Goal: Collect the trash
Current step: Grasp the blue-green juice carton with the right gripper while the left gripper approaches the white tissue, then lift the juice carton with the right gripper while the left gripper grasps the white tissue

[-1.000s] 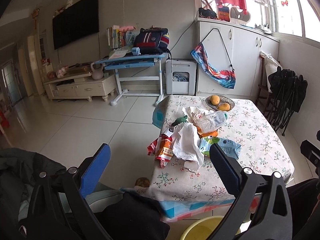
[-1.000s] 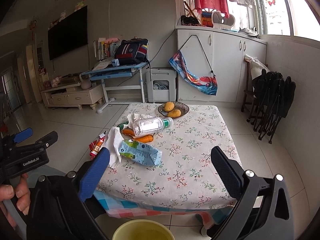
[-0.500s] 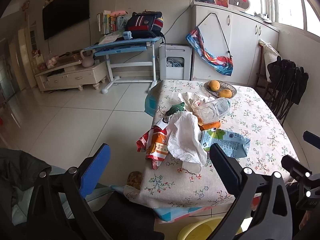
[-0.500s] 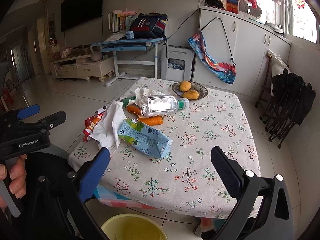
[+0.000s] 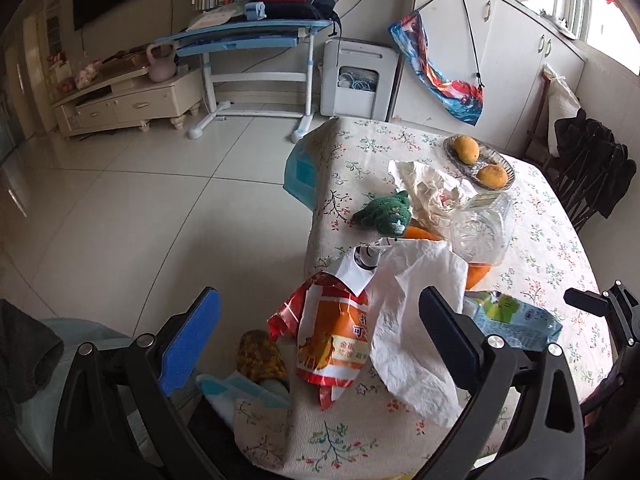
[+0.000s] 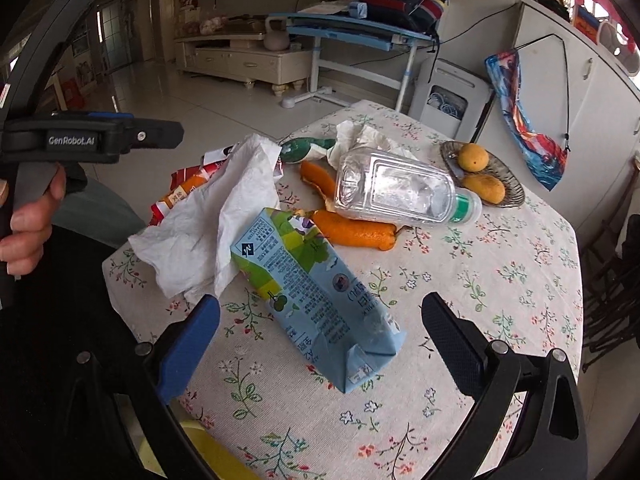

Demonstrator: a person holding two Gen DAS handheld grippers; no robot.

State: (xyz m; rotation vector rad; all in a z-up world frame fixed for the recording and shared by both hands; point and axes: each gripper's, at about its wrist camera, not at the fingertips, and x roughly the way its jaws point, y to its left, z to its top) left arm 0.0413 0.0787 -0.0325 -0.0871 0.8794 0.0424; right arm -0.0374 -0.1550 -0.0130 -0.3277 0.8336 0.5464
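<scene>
Hovering over the trash on the flowery table, both tools wide apart and holding nothing

The left gripper [image 5: 320, 332] hangs over the orange snack bag [image 5: 332, 344] and the white paper towel [image 5: 416, 320] at the table [image 6: 500, 280] edge. The right gripper [image 6: 320, 332] sits just above the blue milk carton [image 6: 316, 292]. Behind the carton lie orange peels [image 6: 352, 232] and an empty plastic bottle [image 6: 400, 192], lying on its side

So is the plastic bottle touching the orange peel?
Touching. The right wrist view shows the plastic bottle lying across the orange peel, its lower edge resting on the peel with no gap.
</scene>
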